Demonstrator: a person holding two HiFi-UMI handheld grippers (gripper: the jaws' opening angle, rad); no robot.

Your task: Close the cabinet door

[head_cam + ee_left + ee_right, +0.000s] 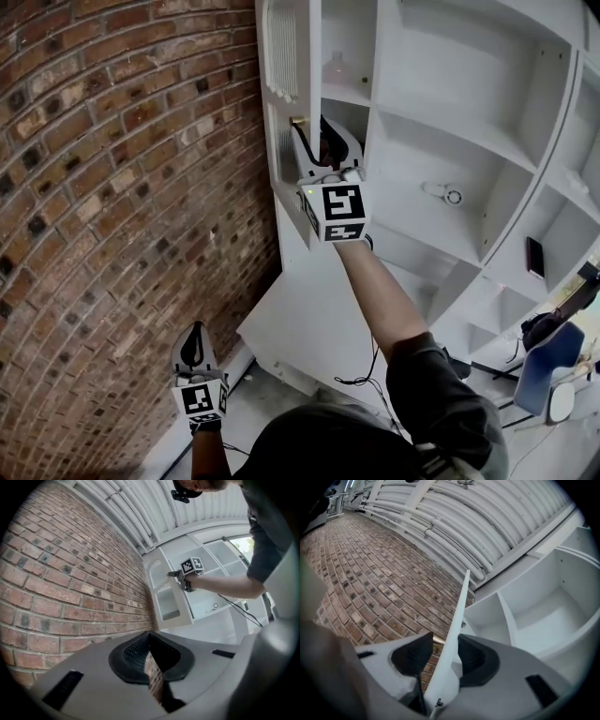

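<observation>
- In the head view, you are reaching your right gripper (319,141) up to the cabinet door (286,56), which is standing open, swung out from the white cabinet (441,112) toward the brick wall (122,206). The jaws are sitting on the door's edge just beside a brass knob (298,121)
- In that same view your left gripper (194,337) is hanging low beside the wall, well apart from the door and touching nothing
- In the left gripper view, the jaws of the left gripper (152,651) are lying all but together, with only a thin sliver of brick showing between them, and they are carrying nothing. Farther off, the door (171,604) is standing open with the right gripper (180,576) at its edge
- In the right gripper view, the door (459,606) is running edge-on straight between the jaws of the right gripper (445,656), which are standing partly apart and clamping the panel. The right-hand pad is pressing on the door's face. On the other side the knob (437,640) is peeking out between pad and panel, so that pad may be bearing on the knob rather than the panel
- The cabinet's open shelves (534,606) are lying to the right of the door, and the wall to its left
</observation>
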